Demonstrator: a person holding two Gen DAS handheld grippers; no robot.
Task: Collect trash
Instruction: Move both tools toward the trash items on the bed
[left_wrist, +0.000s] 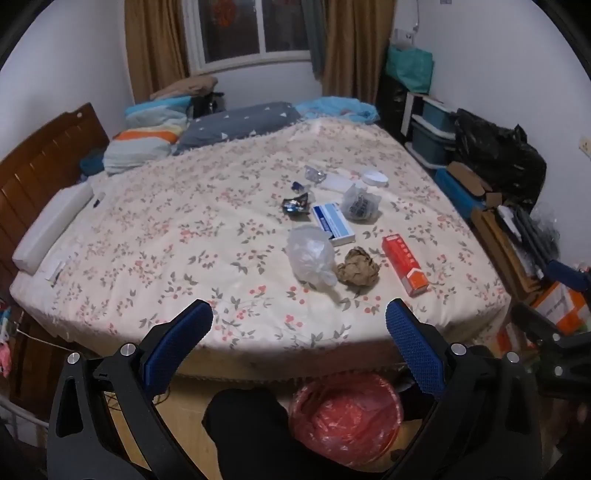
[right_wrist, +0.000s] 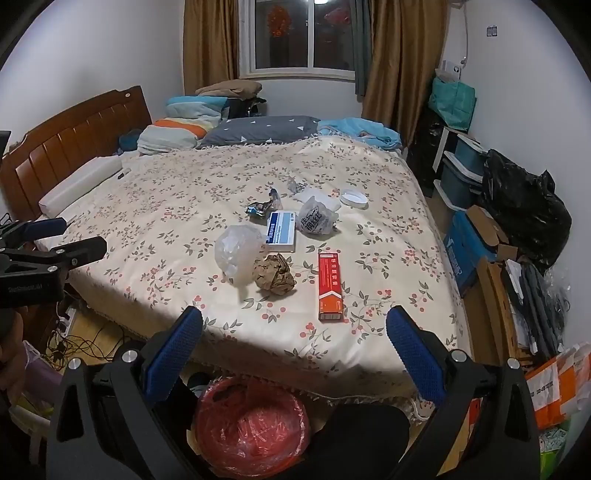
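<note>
Left wrist view: left hand-held gripper (left_wrist: 299, 319), jaws spread wide, empty, above the bed (left_wrist: 166, 240) edge. On the bed: clear plastic bag (left_wrist: 310, 254) touching crumpled brown paper (left_wrist: 357, 271); red carton (left_wrist: 404, 260) just beside; blue-white box (left_wrist: 332, 223). Red-lined bin (left_wrist: 345, 417) on floor below.

Right wrist view: right hand-held gripper (right_wrist: 293, 321), jaws wide, empty. Same trash ahead; red carton (right_wrist: 330, 286) nearest.
</note>
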